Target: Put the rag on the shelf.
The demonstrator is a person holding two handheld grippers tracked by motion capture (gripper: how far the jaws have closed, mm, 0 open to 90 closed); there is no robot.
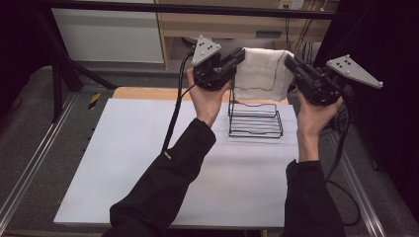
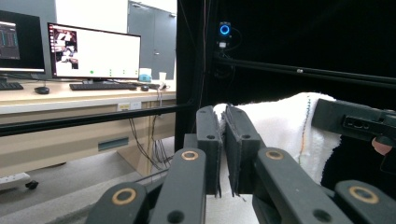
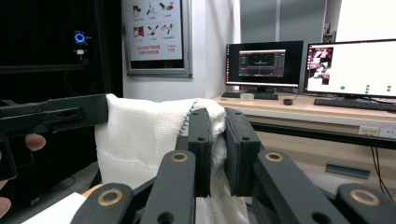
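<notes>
White tabletop (image 1: 148, 163), dark lab bkgd, monitors behind. L gripper (image 1: 236, 58) pinching towel (image 1: 260, 74) top-left corner, R gripper (image 1: 291, 63) pinching top-right; towel held aloft, stretched between, long axis 9-to-3. Wire rack (image 1: 255, 120) directly below, 6 o'clock of towel. Towel soft white terry w/ stitched edge; rack rigid black wire.

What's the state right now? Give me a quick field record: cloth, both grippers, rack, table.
cloth: white towel, held up in the air, stretched between both grippers, hanging above the far end of the rack
left gripper: shut on the towel's upper corner, seen pinched between its jaws in the left gripper view
right gripper: shut on the opposite upper corner
rack: black wire rack, standing on the table, nothing on it
table: white surface, towel not touching it
</notes>
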